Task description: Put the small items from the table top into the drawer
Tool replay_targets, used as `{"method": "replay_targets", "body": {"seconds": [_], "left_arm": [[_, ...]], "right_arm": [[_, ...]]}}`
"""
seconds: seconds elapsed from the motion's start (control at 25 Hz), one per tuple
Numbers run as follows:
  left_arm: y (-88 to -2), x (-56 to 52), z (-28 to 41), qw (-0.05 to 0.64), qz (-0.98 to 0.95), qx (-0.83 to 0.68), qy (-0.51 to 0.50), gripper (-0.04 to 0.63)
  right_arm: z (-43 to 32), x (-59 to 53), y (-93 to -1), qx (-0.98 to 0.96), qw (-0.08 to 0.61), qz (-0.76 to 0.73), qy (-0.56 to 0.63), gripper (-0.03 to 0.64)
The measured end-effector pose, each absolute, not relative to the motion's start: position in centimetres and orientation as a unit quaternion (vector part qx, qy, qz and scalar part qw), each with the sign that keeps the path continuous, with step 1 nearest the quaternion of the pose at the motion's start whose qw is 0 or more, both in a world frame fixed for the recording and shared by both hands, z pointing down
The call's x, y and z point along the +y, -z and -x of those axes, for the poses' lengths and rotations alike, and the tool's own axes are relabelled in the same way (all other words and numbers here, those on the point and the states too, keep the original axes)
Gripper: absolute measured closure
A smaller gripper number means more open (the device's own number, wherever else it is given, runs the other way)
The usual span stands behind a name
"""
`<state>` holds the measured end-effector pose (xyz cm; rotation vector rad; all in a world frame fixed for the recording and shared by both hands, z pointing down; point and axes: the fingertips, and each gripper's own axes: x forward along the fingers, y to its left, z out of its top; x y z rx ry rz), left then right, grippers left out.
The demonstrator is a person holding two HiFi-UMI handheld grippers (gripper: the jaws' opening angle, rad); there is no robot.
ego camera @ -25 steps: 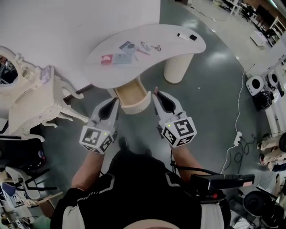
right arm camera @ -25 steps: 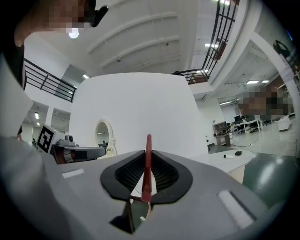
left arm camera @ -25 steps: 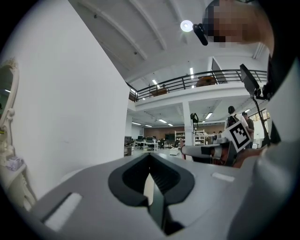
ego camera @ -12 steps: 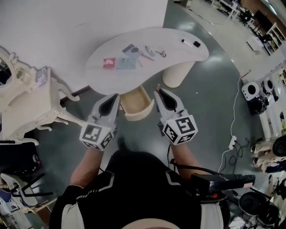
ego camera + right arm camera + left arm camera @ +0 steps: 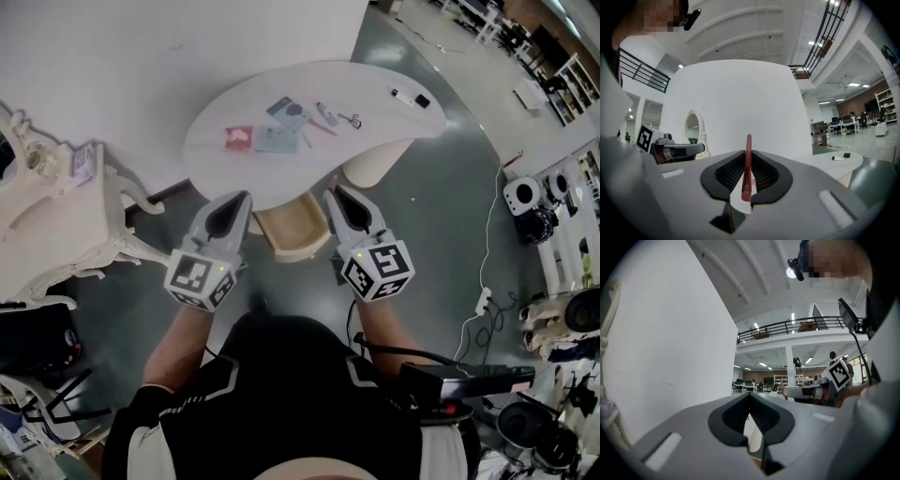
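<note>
Now the thin red stick (image 5: pixel 747 168) stands pinched upright in the right claw (image 5: pixel 748 151), poised just beside the open drawer (image 5: pixel 300 249) under the desk (image 5: pixel 375 117). The left claw (image 5: pixel 750 397) is pressed together on nothing. It looks like the drop-off step: next, swing over the drawer and let go. Cards (image 5: pixel 238 138) and other bits lie on the desk. No readable writing anywhere.

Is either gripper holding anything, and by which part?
The right gripper is shut on a slim red item, clamped around its middle, one end poking past the jaw tips. The left gripper is shut, empty.
</note>
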<state>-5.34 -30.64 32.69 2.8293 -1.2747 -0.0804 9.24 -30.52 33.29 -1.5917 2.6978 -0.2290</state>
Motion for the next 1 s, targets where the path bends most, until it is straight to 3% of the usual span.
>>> {"method": "replay_targets", "body": {"seconds": [0.52,1.0], "left_arm": [[-35.2,-34.2,7.3,0.051,-0.926,-0.374,0.015,0.595],[-36.8,-36.7,3.7,0.065,-0.914,-0.401,-0.001,0.595]], "right_arm": [[-6.2,-33.7,-34.9,0.852,-0.021,0.517,0.083,0.571],[-8.9,-38.0,-36.6,0.879,-0.041,0.465,0.092,0.571]]}}
